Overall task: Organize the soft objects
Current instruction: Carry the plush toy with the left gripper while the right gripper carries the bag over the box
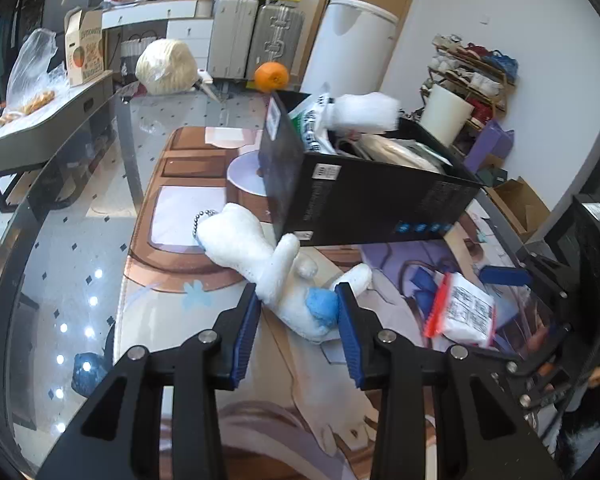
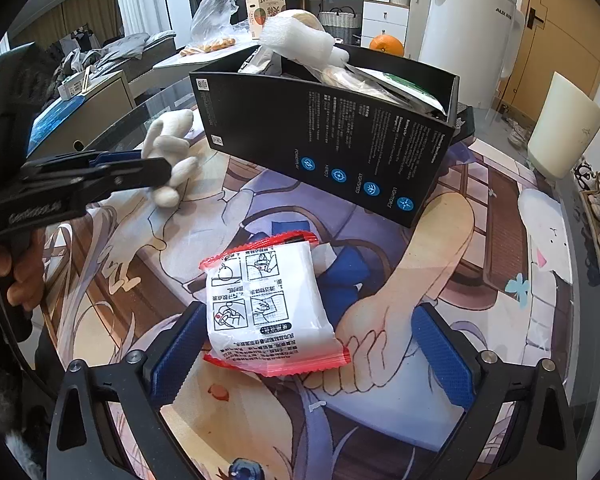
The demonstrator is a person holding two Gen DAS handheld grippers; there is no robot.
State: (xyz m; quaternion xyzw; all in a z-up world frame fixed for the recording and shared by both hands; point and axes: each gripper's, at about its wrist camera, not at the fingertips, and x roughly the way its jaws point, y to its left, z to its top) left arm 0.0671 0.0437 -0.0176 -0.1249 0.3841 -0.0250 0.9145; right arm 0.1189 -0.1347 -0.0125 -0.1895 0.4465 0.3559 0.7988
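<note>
**Picking up the soft toy and the squishy packet**

Lying on the desk by the black box is a white plush toy. The left gripper has its jaws wide, one on each side of the toy's bottom end. It looks soft and light, so squeeze the fat middle. The right gripper is wide too, around a white packet. That wrapper may be slippery; grab its puffy middle.

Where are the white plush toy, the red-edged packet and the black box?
plush toy [image 1: 260, 256], left wrist view, its body
packet [image 2: 268, 308], right wrist view, its printed face
black box [image 2: 340, 148], right wrist view, its long side
</note>
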